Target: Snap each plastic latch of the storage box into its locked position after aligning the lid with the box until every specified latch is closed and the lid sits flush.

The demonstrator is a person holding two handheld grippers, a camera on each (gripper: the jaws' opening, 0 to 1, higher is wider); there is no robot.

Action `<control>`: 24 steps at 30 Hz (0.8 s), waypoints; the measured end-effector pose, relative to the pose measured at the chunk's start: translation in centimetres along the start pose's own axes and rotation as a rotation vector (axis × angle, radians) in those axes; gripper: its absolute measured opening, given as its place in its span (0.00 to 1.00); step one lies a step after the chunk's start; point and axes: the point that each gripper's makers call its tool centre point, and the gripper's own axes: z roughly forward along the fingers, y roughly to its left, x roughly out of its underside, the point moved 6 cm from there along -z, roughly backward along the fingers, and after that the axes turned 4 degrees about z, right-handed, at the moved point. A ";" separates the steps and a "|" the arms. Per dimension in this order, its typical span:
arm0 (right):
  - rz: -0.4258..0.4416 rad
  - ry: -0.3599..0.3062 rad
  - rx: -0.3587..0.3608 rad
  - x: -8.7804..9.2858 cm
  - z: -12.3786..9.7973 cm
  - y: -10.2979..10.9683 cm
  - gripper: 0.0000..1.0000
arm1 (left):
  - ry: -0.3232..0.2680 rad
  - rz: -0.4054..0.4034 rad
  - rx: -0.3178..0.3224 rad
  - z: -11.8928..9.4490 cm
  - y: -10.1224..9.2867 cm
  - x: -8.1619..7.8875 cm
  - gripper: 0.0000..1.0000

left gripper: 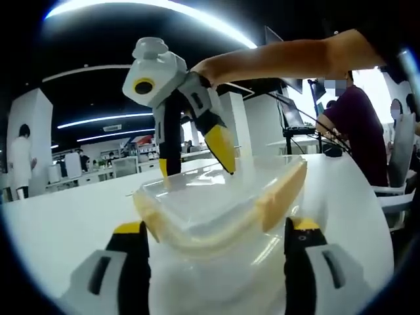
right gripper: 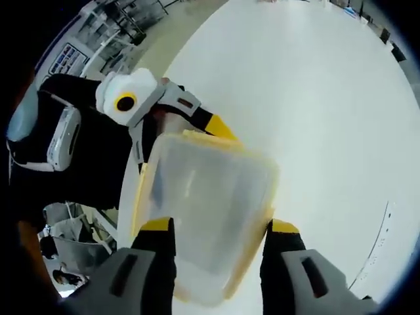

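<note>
The clear plastic storage box with yellow latches [left gripper: 220, 210] is sitting on the white bench [left gripper: 65, 223], between the spread jaws of the left hand-held gripper [left gripper: 216, 239]. The right hand-held gripper [left gripper: 197, 164], jaws spread, is reaching over the box's far edge. In the right gripper view, the box [right gripper: 207, 210] is lying between that gripper's [right gripper: 216, 239] jaws.

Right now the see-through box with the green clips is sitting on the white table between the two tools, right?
Not quite: the clips are yellow, not green. The left gripper view shows the see-through box with a yellow clip on the white table, between the left tool and the right tool.
</note>
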 end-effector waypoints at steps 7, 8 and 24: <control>-0.007 0.076 -0.041 -0.7 -0.1 -0.9 0.41 | 0.000 -0.002 0.001 0.1 0.1 0.1 0.83; 0.009 0.071 -0.050 -0.5 -0.1 -1.0 0.41 | 0.000 -0.002 0.002 0.1 0.2 0.1 0.83; 0.026 -0.038 -0.085 0.8 -0.5 -1.2 0.51 | -0.002 -0.011 0.006 0.3 0.0 0.0 0.84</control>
